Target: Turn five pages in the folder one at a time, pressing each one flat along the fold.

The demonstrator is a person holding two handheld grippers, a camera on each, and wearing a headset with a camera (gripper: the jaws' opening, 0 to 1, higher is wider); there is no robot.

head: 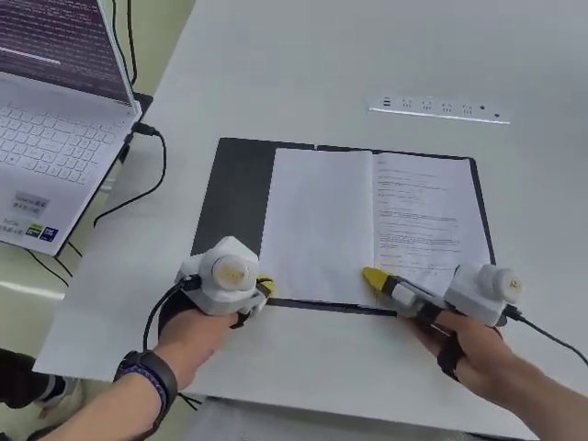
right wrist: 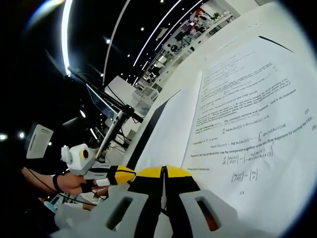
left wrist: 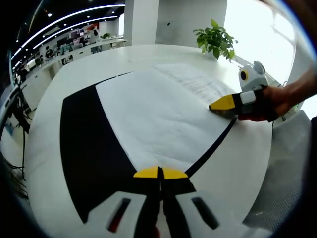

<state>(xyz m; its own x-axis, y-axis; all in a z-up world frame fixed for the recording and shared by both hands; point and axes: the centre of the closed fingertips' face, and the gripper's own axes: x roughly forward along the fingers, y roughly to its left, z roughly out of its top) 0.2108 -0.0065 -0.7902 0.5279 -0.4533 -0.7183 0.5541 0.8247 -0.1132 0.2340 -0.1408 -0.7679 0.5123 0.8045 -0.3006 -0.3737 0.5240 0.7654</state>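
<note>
- Head view: left gripper (head: 264, 288) is sitting at the folder's (head: 234, 197) near edge, jaws together.
- Right gripper (head: 375, 277), jaws together, is touching the folder's printed page (head: 427, 216).

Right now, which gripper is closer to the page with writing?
Right. The right gripper sits at the bottom inner corner of the printed page. The left gripper is farther off, at the bottom left corner of the blank page.
</note>
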